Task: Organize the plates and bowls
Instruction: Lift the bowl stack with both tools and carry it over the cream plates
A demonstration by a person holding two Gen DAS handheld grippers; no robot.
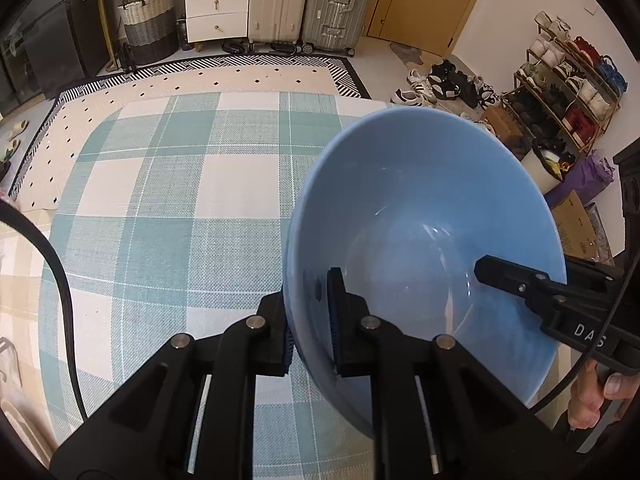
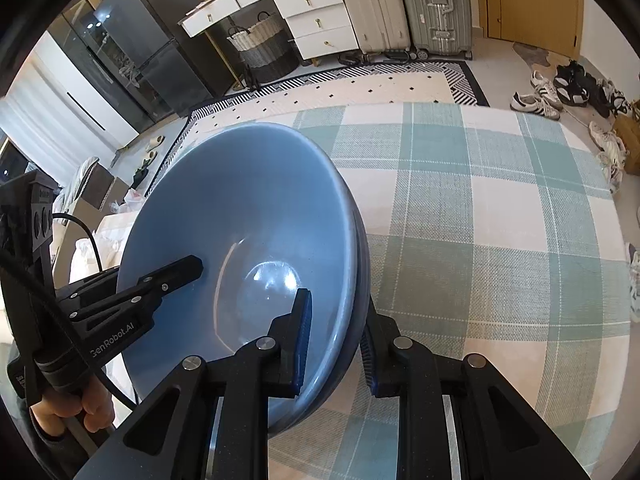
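A light blue bowl (image 1: pixel 420 200) (image 2: pixel 240 200) is held tilted over the green-and-white checked cloth (image 1: pixel 180 200) (image 2: pixel 480 220). My left gripper (image 1: pixel 310 320) is shut on its near rim, one pad inside and one outside. My right gripper (image 2: pixel 335 344) is shut on the opposite rim in the same way. In the right wrist view a second blue rim (image 2: pixel 360 248) shows just under the first, like a nested bowl. Each view shows one of the other gripper's fingers (image 1: pixel 504 274) (image 2: pixel 176 272) reaching inside the bowl. Whether the bowl touches the cloth is hidden.
The checked cloth stretches wide beside the bowl. Beyond its far edge lie a patterned rug (image 1: pixel 240 76), white drawers (image 1: pixel 216 4), a woven basket (image 1: pixel 148 20), two suitcases (image 1: pixel 312 0), loose shoes (image 1: pixel 440 84) and a shoe rack (image 1: pixel 568 80). A hand (image 2: pixel 80 408) grips the left handle.
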